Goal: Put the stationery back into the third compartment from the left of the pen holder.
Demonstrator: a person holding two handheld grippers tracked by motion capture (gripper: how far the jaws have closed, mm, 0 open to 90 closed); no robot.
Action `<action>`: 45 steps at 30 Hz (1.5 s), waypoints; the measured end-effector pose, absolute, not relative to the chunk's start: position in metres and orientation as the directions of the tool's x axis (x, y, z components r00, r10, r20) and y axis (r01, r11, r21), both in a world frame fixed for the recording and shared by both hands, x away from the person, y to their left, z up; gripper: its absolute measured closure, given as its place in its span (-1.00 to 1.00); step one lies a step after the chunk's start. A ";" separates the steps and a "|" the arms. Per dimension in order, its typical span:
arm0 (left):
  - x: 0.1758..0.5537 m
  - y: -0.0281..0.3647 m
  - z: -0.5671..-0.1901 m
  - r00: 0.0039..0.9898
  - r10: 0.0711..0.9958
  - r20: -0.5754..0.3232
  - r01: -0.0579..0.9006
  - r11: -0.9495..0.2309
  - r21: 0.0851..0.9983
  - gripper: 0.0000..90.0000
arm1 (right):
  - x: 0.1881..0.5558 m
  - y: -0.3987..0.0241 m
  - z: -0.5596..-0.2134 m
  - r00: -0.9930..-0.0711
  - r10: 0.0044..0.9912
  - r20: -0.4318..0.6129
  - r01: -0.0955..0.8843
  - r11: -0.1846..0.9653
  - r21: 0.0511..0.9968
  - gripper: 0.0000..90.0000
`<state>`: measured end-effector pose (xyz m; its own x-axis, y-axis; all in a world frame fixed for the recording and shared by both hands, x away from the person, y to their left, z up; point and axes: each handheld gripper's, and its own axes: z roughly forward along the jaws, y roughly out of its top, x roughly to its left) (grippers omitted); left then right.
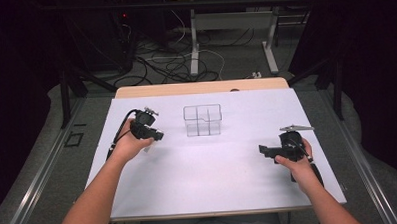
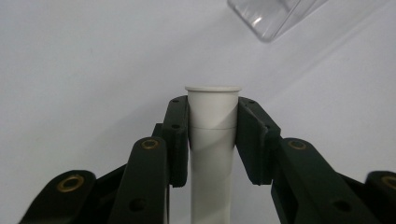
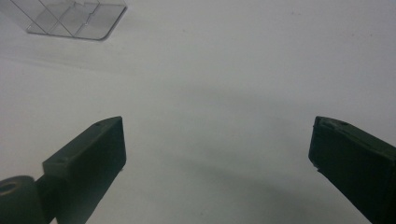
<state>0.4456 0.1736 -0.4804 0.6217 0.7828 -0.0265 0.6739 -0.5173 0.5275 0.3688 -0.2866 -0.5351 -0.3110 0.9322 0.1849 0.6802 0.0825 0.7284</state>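
Note:
A white plastic tube [image 2: 212, 149] with a flanged rim stands between the black jaws of my left gripper [image 2: 213, 105], whose pads press on both of its sides. In the high view the left gripper [image 1: 156, 135] hangs over the white table sheet, left of a clear box [image 1: 202, 120] split into compartments. The box's corner [image 2: 275, 18] lies just beyond the tube's rim. My right gripper [image 1: 264, 150] is near the table's right side and points left. Its jaws [image 3: 217, 144] stand wide apart with only bare sheet between them. The clear box [image 3: 74, 18] sits far off at upper left.
The white sheet [image 1: 213, 161] covers the tabletop, with a wooden edge [image 1: 200, 87] at the back. Beyond the table are desk legs and cables on the floor [image 1: 185, 62]. Dark curtains close in both sides.

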 end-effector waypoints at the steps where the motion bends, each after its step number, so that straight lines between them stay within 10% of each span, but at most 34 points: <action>1: 0.445 0.173 -0.479 0.624 0.781 -0.033 0.668 -0.511 0.540 0.49 | 0.369 -0.287 -0.535 -0.311 0.932 0.185 0.680 0.082 0.728 -0.92; 45: 0.438 0.113 -0.440 0.628 0.767 -0.134 0.403 -0.172 0.899 0.49 | 0.368 -0.286 -0.533 -0.313 0.931 0.190 0.677 0.078 0.732 -0.92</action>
